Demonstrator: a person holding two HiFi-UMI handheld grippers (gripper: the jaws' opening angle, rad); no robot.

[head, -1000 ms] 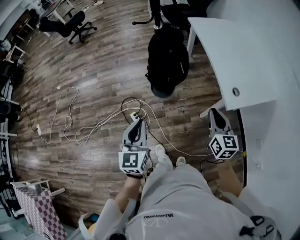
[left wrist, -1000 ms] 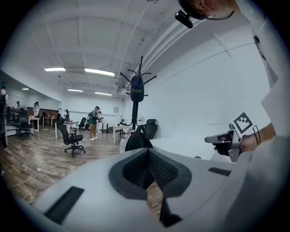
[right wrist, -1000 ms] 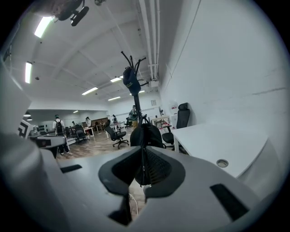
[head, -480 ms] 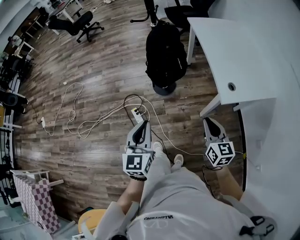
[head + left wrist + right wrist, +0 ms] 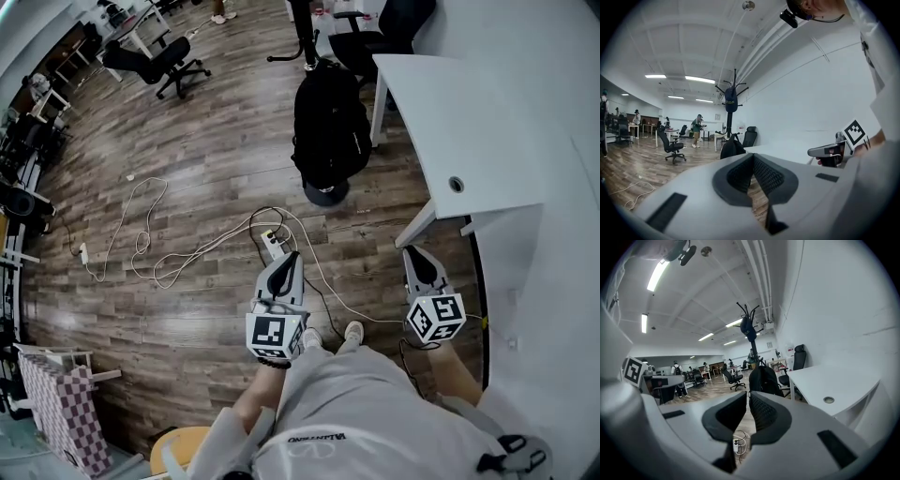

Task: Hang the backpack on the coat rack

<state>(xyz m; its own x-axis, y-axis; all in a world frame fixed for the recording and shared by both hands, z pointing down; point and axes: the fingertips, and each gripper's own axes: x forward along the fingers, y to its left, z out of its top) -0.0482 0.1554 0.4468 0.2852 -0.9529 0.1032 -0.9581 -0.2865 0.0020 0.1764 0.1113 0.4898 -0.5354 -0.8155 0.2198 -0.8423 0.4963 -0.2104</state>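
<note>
Left tongs point(image 5: 292, 255) pressed together, right tongs point(image 5: 412, 250) slightly apart, both empty; backpack point(image 5: 329, 122) still stands on floor point(image 5: 211, 141).

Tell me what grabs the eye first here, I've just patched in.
The black backpack stands out first, upright on the wood floor by the white desk's leg. The coat rack rises just behind it, with something dark already hanging near its top. Closer in, loose white cables sprawl over the floor ahead of the left gripper and right gripper, both empty and well short of the backpack.
</note>
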